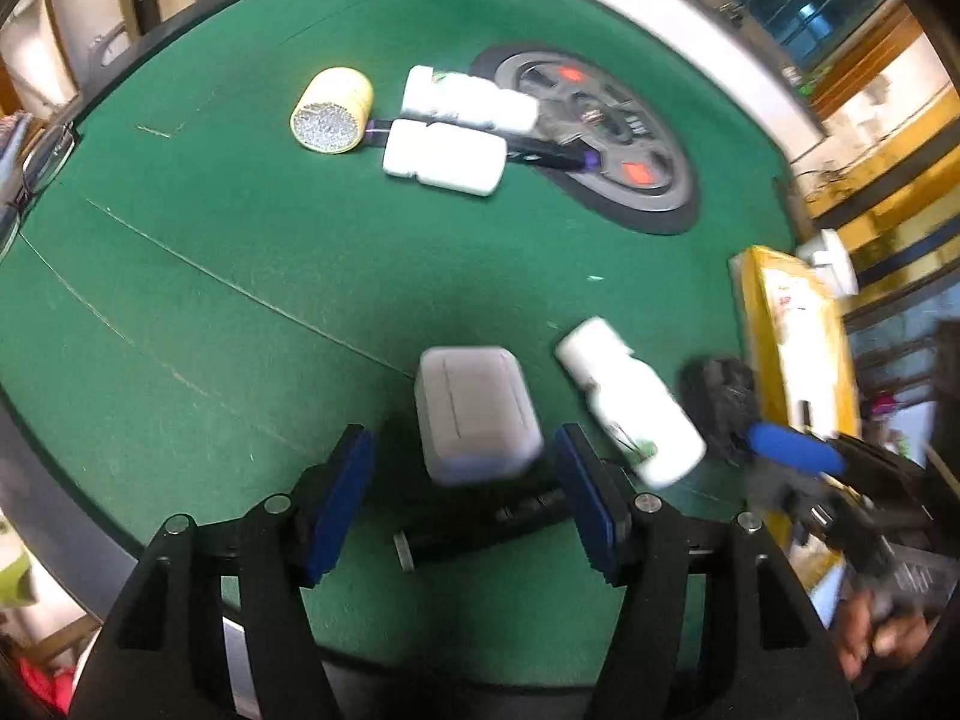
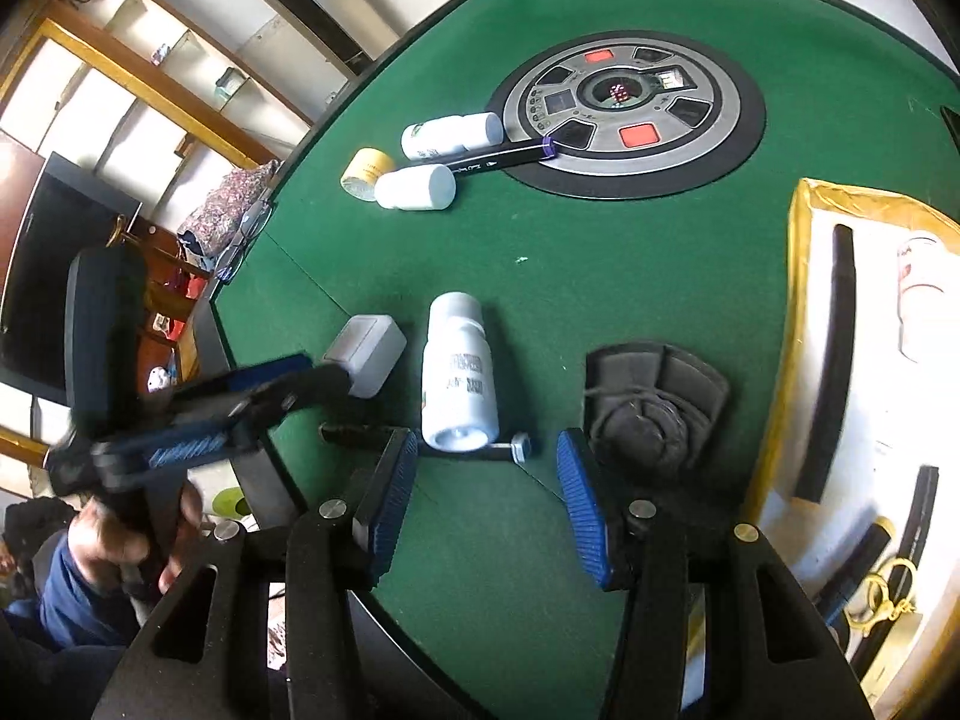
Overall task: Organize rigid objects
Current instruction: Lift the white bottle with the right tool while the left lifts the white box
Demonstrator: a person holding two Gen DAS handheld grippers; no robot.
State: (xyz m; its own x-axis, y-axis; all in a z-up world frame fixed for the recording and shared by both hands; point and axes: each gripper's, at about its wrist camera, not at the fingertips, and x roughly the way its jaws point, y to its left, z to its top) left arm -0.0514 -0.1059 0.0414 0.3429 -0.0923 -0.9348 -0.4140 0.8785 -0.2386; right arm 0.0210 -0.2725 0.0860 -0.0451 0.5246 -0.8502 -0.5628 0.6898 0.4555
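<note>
My left gripper is open, its blue pads on either side of a small grey-white rectangular box on the green felt; the box also shows in the right wrist view. A white pill bottle lies just right of it, also in the right wrist view. My right gripper is open and empty, just short of that bottle's base. A black pen with a silver end lies under the bottle. Two white bottles, a yellow can and a black marker lie farther back.
A round grey and black dice console sits in the table's middle. A yellow-edged box with pens, a bottle and a clip stands at the right. A dark fabric mask lies beside it. The table edge runs along the left.
</note>
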